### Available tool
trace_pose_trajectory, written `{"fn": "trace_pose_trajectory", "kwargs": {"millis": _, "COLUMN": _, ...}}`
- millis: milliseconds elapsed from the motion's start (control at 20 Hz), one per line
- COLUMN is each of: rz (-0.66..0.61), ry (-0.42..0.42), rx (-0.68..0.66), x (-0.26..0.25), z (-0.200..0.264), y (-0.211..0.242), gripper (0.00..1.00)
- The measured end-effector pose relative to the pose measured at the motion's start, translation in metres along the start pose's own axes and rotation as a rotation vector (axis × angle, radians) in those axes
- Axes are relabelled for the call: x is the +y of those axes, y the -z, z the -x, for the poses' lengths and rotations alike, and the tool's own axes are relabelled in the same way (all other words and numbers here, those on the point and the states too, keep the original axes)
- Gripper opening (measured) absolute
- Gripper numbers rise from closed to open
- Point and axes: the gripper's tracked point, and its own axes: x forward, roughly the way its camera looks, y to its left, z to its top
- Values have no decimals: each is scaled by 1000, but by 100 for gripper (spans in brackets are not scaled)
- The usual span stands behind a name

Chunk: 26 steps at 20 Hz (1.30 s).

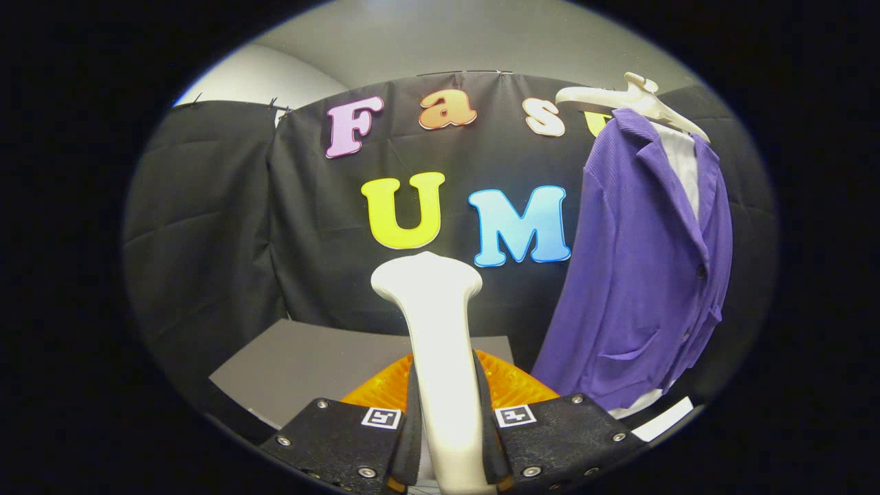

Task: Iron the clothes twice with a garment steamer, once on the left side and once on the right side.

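My gripper (447, 440) is shut on the handle of a white garment steamer (437, 330), which stands upright between the fingers with its wide head at the top. Beyond the fingers and to the right hangs a purple jacket (646, 275) over a white shirt (680, 165), both on a white hanger (629, 100). The steamer head is left of the jacket and clearly apart from it. The jacket's front faces me, buttoned, with a pocket low down.
An orange ribbed object (509, 385) lies just behind the steamer handle, on a grey tabletop (302, 364). Black cloth walls stand behind the table and the jacket. A white strip (663, 419) lies below the jacket's hem.
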Motion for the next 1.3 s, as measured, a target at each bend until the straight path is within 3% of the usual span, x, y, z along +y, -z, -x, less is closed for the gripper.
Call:
{"fn": "trace_pose_trajectory", "kwargs": {"millis": 300, "rz": -16, "ry": -46, "rx": -135, "x": -12, "z": 55, "y": -32, "gripper": 35}}
{"fn": "trace_pose_trajectory", "kwargs": {"millis": 500, "rz": 0, "ry": 34, "rx": -234, "x": -44, "z": 81, "y": -59, "gripper": 36}}
{"fn": "trace_pose_trajectory", "kwargs": {"millis": 650, "rz": -69, "ry": 48, "rx": -266, "x": -69, "z": 96, "y": -69, "gripper": 35}}
{"fn": "trace_pose_trajectory", "kwargs": {"millis": 750, "rz": -115, "ry": 45, "rx": -259, "x": -85, "z": 98, "y": -74, "gripper": 35}}
{"fn": "trace_pose_trajectory", "kwargs": {"millis": 1300, "rz": -126, "ry": 251, "rx": -357, "x": -184, "z": 97, "y": -126, "gripper": 35}}
